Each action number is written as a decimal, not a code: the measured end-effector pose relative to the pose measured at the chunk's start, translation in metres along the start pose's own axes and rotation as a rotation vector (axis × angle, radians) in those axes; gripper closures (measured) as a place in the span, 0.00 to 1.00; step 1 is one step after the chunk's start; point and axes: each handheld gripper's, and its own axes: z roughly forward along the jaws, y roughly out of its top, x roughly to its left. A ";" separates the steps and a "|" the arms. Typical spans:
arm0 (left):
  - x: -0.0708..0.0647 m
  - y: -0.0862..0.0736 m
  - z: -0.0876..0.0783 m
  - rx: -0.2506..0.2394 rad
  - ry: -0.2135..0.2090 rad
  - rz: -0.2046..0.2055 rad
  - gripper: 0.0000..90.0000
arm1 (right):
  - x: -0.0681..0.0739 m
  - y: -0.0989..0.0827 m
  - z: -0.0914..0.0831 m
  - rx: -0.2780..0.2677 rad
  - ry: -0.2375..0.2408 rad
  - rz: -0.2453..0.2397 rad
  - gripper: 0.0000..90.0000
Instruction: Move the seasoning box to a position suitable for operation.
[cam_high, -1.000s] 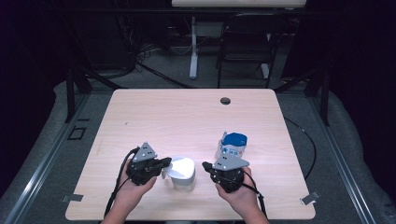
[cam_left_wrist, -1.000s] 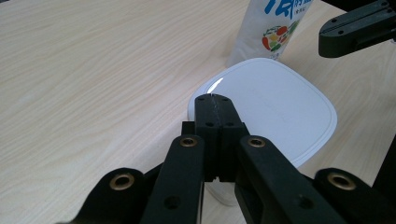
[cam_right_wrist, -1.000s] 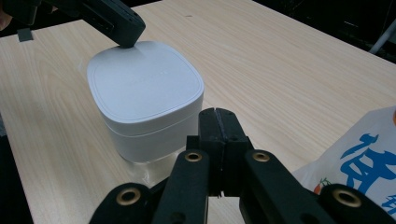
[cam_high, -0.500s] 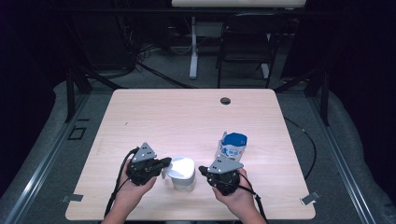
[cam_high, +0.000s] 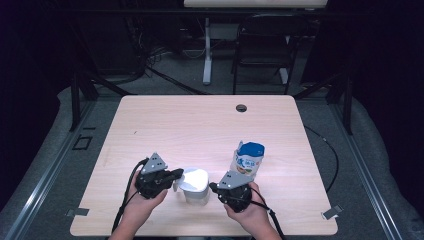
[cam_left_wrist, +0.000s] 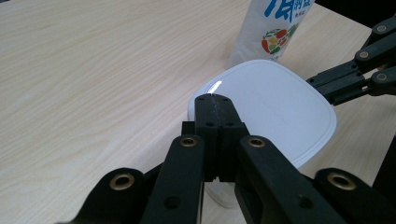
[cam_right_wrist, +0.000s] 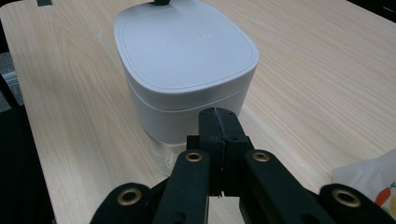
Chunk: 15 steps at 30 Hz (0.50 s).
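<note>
Both tongs closed, empty: left tongs (cam_high: 176, 175) tip at white lidded container (cam_high: 194, 184) on surface (cam_high: 200, 125), right tongs (cam_high: 214, 187) opposite; pouch (cam_high: 247, 159) upright behind

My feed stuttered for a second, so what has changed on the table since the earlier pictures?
The right tongs slid a little toward the white lidded container, away from the blue-capped pouch. Nothing was taken hold of or let go. The left tongs remain shut at the container's other side, and the container and pouch stand where they were.
</note>
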 end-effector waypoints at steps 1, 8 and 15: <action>0.000 0.000 0.000 -0.001 -0.001 -0.003 1.00 | 0.000 0.000 0.000 0.000 0.000 -0.002 1.00; 0.000 0.000 0.000 -0.001 -0.001 -0.002 1.00 | 0.002 0.000 0.001 -0.002 0.003 0.000 1.00; 0.000 0.000 0.000 -0.001 -0.002 -0.001 1.00 | 0.002 0.000 0.001 -0.010 -0.001 -0.003 1.00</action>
